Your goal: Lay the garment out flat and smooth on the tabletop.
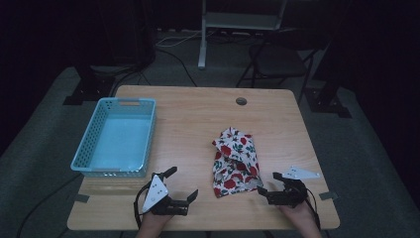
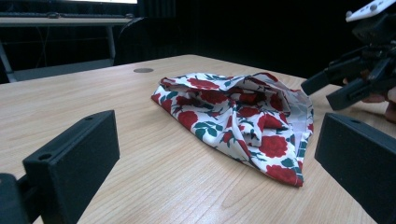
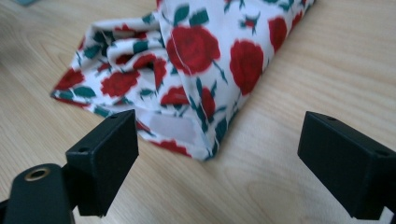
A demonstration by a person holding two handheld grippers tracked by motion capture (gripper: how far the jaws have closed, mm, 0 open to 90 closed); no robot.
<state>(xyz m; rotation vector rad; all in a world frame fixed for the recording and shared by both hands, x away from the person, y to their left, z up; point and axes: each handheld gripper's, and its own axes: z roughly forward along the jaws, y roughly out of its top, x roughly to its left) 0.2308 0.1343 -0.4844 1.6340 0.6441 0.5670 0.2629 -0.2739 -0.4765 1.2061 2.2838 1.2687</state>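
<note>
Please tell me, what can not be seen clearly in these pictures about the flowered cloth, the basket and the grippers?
- Flowered cloth: its underside and inner layers are hidden by its own folds; the right gripper view cuts off its far part.
- Blue basket: the mesh wall details are too small in the dim high view.
- Right gripper: cut off by the left gripper view's right edge.

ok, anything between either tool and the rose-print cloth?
Nothing visible. Bare table lies between the open left tool and the cloth; the open right tool sits just off the cloth's near corner.
</note>
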